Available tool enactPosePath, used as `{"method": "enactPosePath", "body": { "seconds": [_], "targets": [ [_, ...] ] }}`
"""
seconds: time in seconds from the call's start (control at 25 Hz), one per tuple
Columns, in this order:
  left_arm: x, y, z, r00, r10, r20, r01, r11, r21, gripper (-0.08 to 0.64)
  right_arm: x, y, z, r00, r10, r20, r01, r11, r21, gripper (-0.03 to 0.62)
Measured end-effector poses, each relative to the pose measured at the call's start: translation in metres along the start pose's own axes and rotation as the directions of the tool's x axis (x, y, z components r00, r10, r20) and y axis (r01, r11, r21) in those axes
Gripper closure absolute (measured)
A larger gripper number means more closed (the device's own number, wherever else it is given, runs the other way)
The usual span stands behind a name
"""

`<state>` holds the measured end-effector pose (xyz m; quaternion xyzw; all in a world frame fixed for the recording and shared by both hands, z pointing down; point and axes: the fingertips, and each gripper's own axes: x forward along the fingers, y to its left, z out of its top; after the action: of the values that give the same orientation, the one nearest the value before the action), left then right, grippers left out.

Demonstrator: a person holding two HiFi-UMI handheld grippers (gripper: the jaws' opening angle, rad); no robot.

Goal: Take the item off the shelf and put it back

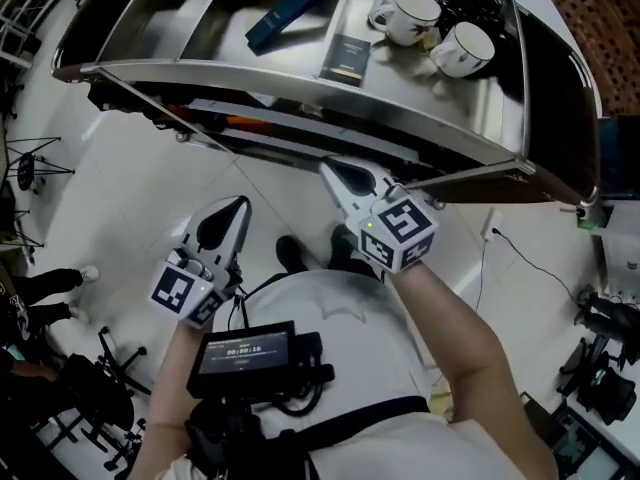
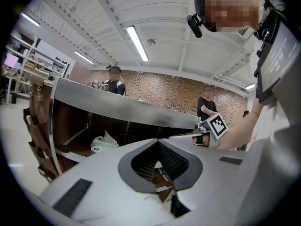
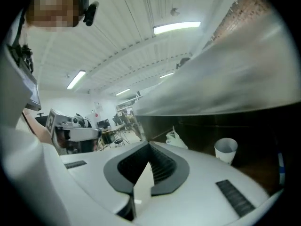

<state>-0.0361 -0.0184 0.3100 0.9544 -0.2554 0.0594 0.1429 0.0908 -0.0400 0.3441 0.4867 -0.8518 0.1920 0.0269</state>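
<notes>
The metal shelf [image 1: 300,86] fills the top of the head view. On its top tier lie a long blue box [image 1: 297,6], a small dark box [image 1: 346,58] and two white mugs [image 1: 412,15] [image 1: 464,48]. My right gripper [image 1: 327,166] is shut and empty, its tip just below the shelf's front edge and pointing at it. My left gripper [image 1: 238,206] is lower and to the left over the white floor, jaws together with nothing in them. In the right gripper view the right gripper [image 3: 149,145] faces a darker lower tier under the steel edge. The left gripper [image 2: 157,140] faces the same tier.
On the lower tier sit a white paper cup [image 3: 226,149] and a crumpled white bag [image 2: 104,142]. Two people [image 2: 114,81] [image 2: 207,106] stand beyond the shelf by a brick wall. Black stands [image 1: 30,168] and chair bases crowd the floor at left; a cable [image 1: 520,258] runs at right.
</notes>
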Motion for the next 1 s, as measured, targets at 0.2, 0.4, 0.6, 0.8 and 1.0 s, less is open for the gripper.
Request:
{"method": "enactPosePath", "body": {
  "seconds": [0.2,0.4,0.6,0.8,1.0],
  "targets": [
    [0.007,-0.015,0.013,0.998,-0.058,-0.010,0.059,0.998,0.032,0.552,-0.015,0.033,0.027,0.996,0.063,0.060,-0.060,0.997,-0.048,0.592],
    [0.011,-0.021,0.020,0.996,-0.086,0.003,0.085,0.994,0.063,0.552,-0.027,0.054,0.046,0.989,0.112,0.098,-0.105,0.992,-0.073,0.592],
    [0.014,-0.036,0.032,0.991,-0.136,0.002,0.136,0.986,0.093,0.552,-0.036,0.072,0.063,0.981,0.155,0.115,-0.145,0.986,-0.088,0.592],
    [0.018,-0.049,0.044,0.987,-0.162,0.016,0.160,0.983,0.086,0.552,-0.043,0.085,0.074,0.975,0.186,0.118,-0.175,0.980,-0.098,0.592],
    [0.019,-0.052,0.048,0.987,-0.162,0.019,0.159,0.983,0.094,0.552,-0.043,0.084,0.080,0.972,0.185,0.146,-0.165,0.976,-0.139,0.592]
  ]
}}
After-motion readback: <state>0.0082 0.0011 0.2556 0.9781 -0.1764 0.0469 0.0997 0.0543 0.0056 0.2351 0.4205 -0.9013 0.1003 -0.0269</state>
